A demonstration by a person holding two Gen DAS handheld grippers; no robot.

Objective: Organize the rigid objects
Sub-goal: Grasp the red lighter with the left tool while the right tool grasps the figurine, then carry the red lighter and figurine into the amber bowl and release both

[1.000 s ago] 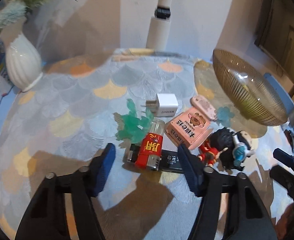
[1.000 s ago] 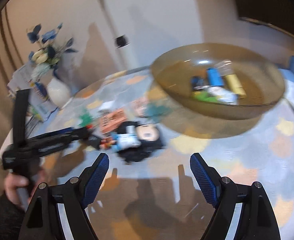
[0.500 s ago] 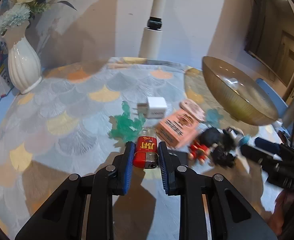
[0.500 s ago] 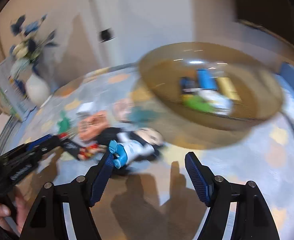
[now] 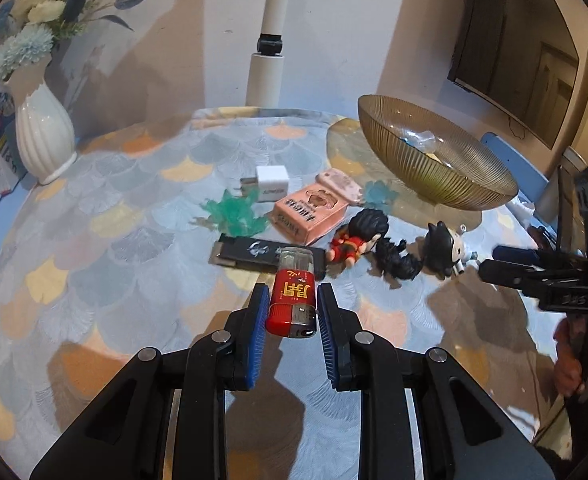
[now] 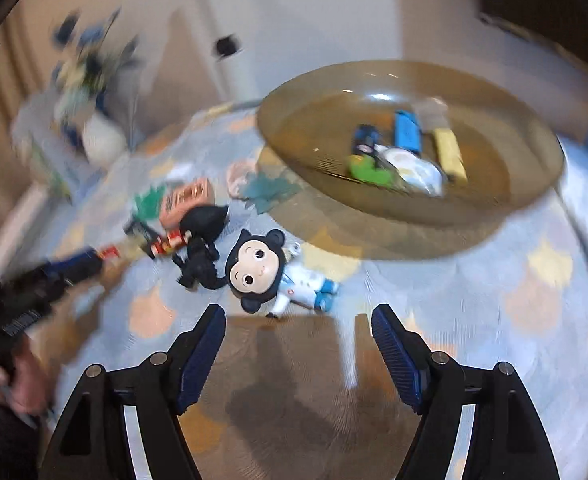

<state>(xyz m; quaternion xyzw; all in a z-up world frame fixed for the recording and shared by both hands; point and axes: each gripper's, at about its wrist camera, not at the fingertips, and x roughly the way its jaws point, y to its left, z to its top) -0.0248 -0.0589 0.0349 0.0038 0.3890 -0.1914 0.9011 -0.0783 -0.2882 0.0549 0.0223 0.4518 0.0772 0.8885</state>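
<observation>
The left gripper [image 5: 290,309] clamps a red lighter [image 5: 292,300], lifted just above the cloth near the black stick [image 5: 254,251]. The right gripper [image 6: 297,342] gapes empty over the doll [image 6: 272,276], which lies in front of the bowl [image 6: 533,184].

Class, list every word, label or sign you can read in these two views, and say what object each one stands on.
"ANKER": faintly, on the white charger cube.
Large yellow Chinese character, with smaller marks above it too small to read: red lighter, clamped in the left gripper.
Chinese characters along the edge: pink box, too small to read.
White emblem, no letters: black stick.
Printed sheets by the white vase: unreadable.
Right wrist view: blurred, nothing legible.
</observation>
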